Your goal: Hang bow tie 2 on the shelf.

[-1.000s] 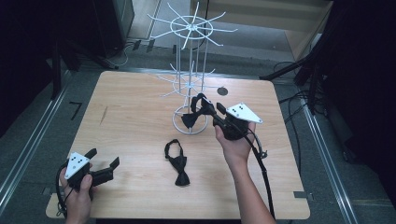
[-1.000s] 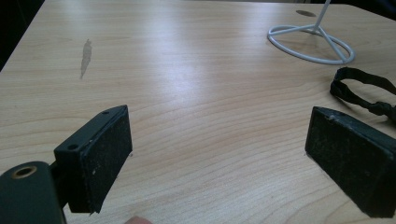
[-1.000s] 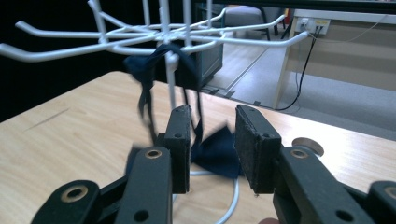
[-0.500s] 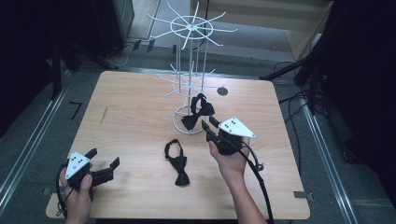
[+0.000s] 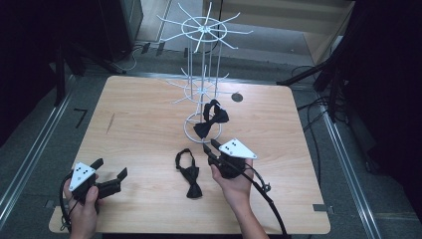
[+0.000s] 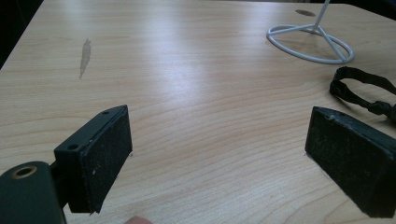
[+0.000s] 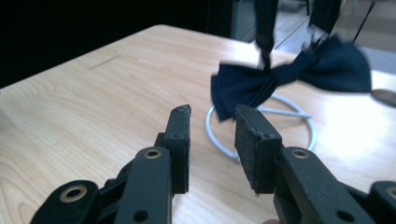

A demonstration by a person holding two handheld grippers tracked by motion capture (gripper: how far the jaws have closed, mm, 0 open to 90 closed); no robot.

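bare table (image 5: 134, 124) left, white rack (image 5: 205, 89) (hung bow tie (image 5: 211, 119)) blocks centre rear

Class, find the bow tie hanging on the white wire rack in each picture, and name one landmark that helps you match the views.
High view: the hanging bow tie is at centre, above the rack's base ring.
Left gripper view: it is not in this picture; the base ring is at top right.
Right gripper view: upper right, blurred, above the ring.
Shared landmark: the white base ring.

Left tongs (image 5: 110, 175) wide open low over the table; right tongs (image 5: 209, 147) narrowly parted, empty.
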